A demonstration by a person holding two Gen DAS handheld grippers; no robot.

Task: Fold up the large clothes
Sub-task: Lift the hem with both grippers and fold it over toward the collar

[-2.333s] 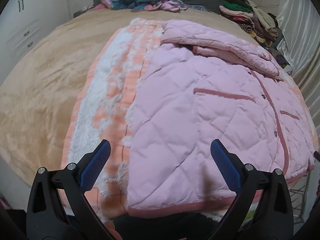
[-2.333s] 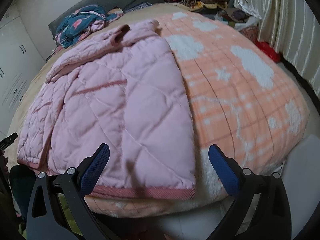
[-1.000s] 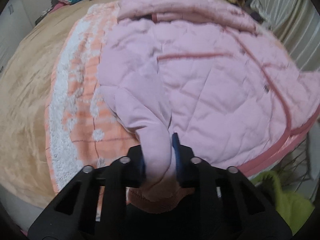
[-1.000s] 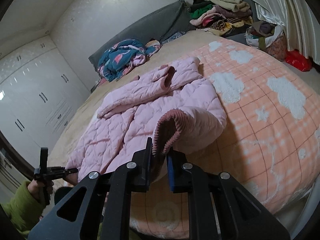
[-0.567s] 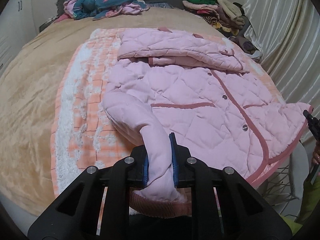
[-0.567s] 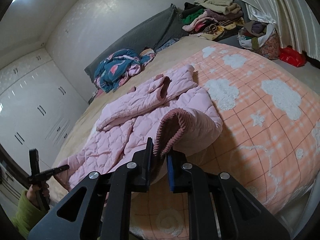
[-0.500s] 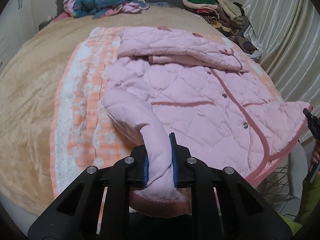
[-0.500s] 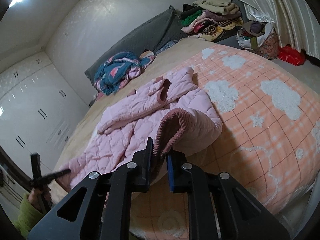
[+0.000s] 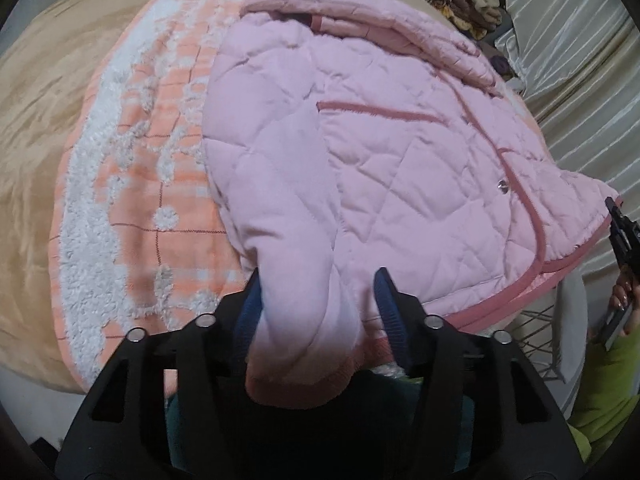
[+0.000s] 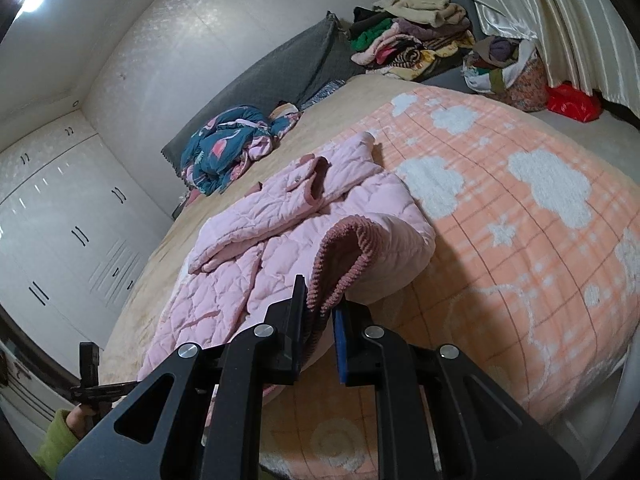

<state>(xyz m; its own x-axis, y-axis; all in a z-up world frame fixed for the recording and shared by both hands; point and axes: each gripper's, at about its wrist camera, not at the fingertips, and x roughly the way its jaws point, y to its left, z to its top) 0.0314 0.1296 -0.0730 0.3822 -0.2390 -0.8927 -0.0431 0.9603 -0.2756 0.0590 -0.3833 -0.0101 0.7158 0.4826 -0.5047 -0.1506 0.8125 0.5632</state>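
A pink quilted jacket (image 9: 380, 140) lies front-up on an orange and white blanket (image 9: 132, 184) on the bed. Its near left corner is bunched and lifted between the fingers of my left gripper (image 9: 318, 308), whose jaws are opening. The cloth leans on the left pad (image 9: 250, 312), and a gap shows at the right pad. In the right wrist view my right gripper (image 10: 320, 312) is shut on the ribbed dark-pink hem of the jacket (image 10: 256, 256), holding that corner curled up off the blanket (image 10: 520, 220). Each gripper shows small at the edge of the other's view.
A tan bedspread (image 9: 36, 80) lies beyond the blanket. A blue patterned garment (image 10: 228, 144) sits by the grey headboard, with a pile of clothes (image 10: 412, 44) and a basket (image 10: 516, 72) at the far side. White wardrobes (image 10: 60, 248) stand left, curtains (image 9: 580, 60) right.
My left gripper's jaws have parted from their tight grip on the jacket corner, and that view has tipped down closer to the bed. The right gripper keeps its hold on the hem.
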